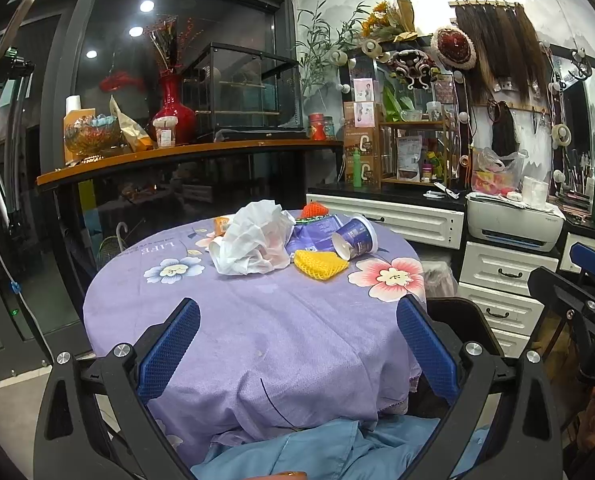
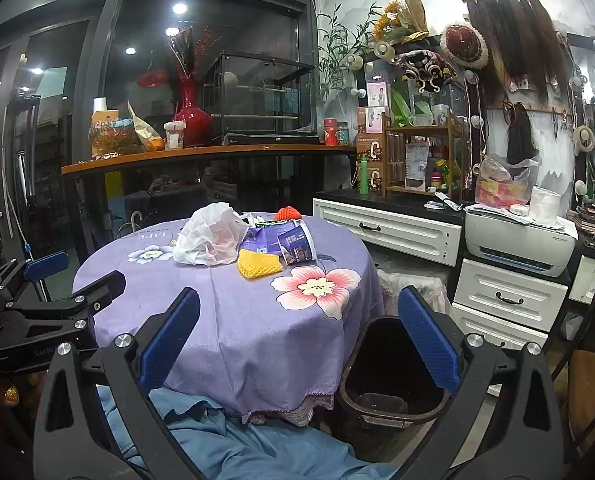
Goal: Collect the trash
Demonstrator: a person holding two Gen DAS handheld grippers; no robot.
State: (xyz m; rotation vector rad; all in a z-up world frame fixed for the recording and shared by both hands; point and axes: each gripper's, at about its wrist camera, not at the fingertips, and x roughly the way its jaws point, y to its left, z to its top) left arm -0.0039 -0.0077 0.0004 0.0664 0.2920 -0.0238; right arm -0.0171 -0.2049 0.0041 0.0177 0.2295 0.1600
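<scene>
1. both grippers hang back at the near edge of the table, nothing in either one. the left gripper has its fingers spread wide apart, and the right gripper shows the same wide gap between its fingers.

2. the trash sits in one cluster on the far half of the purple flowered cloth: a crumpled white plastic bag, a yellow foam net just in front of it, a tipped paper cup lying on its side, a flattened purple wrapper tucked behind, and an orange foam net at the back.

3. the key relation: from the left gripper the pile lies straight ahead across bare cloth, the white bag almost dead centre between the fingers. from the right gripper the same pile sits ahead and off to the left.

4. the cup lies with its long axis slanting across the table, open mouth towards the near side in the left view, so i'd judge a grip across its body easiest.

5. the bin, dark and open, stands on the floor right by the table edge, under the right gripper's right finger. so the right side looks better placed for dropping, the left for a straight reach to the bag.

6. my read: collection not yet started, the reach forward comes next.
</scene>
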